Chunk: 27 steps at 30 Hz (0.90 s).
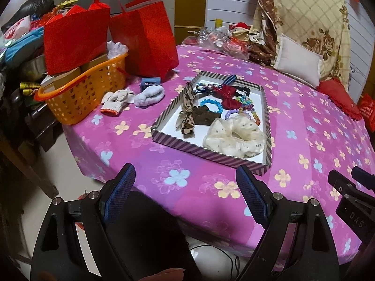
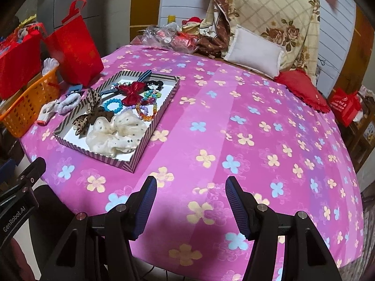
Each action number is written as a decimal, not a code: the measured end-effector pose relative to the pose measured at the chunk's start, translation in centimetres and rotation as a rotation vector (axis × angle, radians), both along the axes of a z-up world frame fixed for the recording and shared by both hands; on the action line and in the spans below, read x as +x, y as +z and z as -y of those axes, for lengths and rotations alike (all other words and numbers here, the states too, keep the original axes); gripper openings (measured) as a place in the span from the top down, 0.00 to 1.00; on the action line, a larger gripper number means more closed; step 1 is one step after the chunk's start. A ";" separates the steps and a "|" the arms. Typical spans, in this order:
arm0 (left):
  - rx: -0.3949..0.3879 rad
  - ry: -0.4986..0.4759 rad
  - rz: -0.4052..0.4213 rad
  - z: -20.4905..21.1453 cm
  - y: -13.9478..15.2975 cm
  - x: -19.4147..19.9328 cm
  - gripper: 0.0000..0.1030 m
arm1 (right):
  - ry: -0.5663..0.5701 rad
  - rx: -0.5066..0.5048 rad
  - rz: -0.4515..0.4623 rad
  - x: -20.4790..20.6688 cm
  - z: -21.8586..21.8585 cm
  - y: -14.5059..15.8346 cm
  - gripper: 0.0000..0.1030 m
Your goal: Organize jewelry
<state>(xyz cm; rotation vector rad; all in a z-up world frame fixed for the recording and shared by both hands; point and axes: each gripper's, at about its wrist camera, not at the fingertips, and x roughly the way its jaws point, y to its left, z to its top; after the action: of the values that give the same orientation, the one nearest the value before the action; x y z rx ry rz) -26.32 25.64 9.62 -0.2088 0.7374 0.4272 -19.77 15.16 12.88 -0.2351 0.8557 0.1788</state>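
- Currently left gripper [image 1: 185,194] fingers apart, nothing between them.
- Right gripper [image 2: 191,201] fingers apart, empty too.
- Striped shallow cardboard tray [image 1: 212,155] of beaded bracelets and fabric scrunchies sits ahead of left fingers, ahead-left of right, on pink floral-clothed counter [image 2: 234,121].

Red bow [image 1: 228,97] hides part of the bead bracelets [image 1: 243,99]

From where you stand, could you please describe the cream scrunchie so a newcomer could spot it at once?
On the pink flowered bedcover sits a shallow striped box lid filled with hair accessories. The cream scrunchie fills its nearest corner, beside a brown spotted bow. It is the largest, palest piece, sheer ruffled fabric with dark dots.
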 end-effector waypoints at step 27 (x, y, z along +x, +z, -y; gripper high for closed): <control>-0.041 -0.027 -0.038 0.0 -1.0 0.8 0.15 | 0.030 -0.026 -0.006 -0.2 -1.4 -0.6 0.43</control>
<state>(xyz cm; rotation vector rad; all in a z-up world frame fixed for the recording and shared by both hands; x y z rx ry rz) -25.57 25.65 8.60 -0.2291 0.7863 0.3917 -19.97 16.53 12.32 -0.2719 0.8607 0.1969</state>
